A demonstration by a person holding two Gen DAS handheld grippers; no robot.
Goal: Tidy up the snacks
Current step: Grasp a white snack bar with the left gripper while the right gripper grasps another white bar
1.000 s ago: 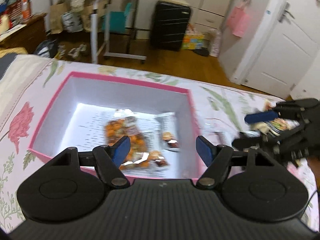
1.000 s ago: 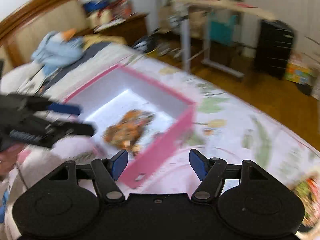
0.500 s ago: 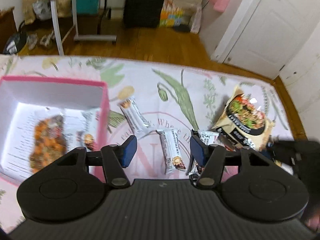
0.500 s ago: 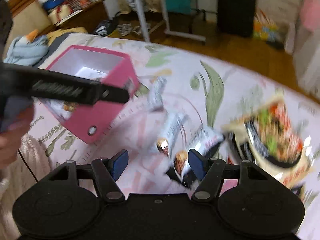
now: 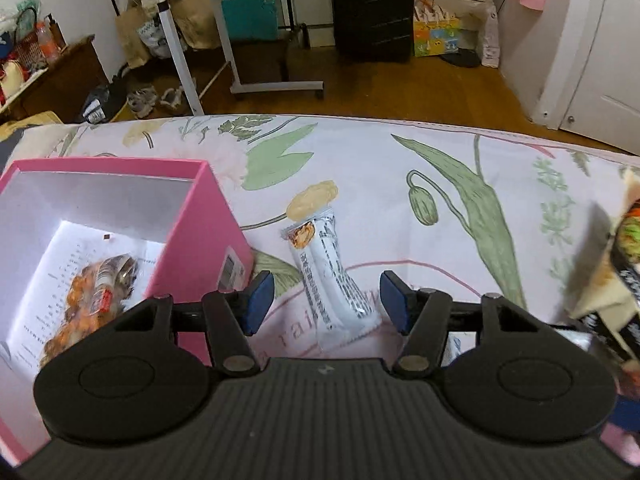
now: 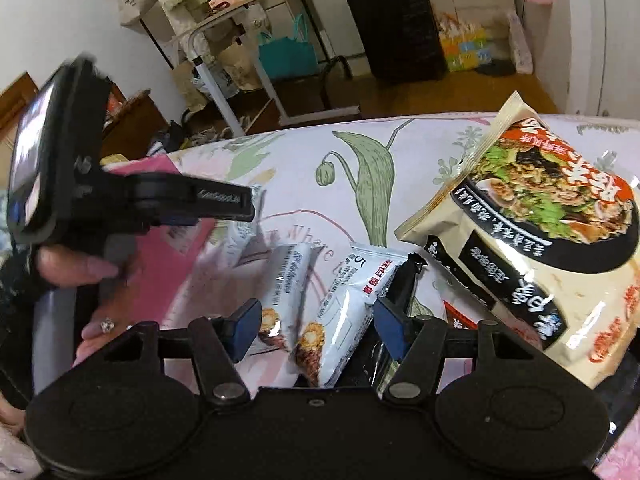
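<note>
A pink box [image 5: 200,240] stands at the left on the flowered sheet, with an orange snack bag [image 5: 92,296] inside. My left gripper [image 5: 328,306] is open just right of the box, low over a white snack bar [image 5: 328,272] that lies between its fingers, untouched by the pads. My right gripper [image 6: 318,328] is open with its jaws closing. Two white snack bars [image 6: 284,284] [image 6: 348,308] lie between its fingers, and the pads press on neither. A large noodle packet [image 6: 552,216] lies to the right. The left gripper [image 6: 248,210] shows at the left, held by a hand [image 6: 76,268].
A dark wrapper [image 6: 404,280] lies under the right finger. The bed's far edge [image 5: 360,118] drops to a wooden floor with a rolling table [image 5: 240,76], a black suitcase [image 5: 372,8], bags and shoes. A white door [image 5: 600,60] is at the right.
Both grippers have swung right from over the pink box and come down onto the loose snacks. The left jaws have narrowed, and the right wrist has rolled.
</note>
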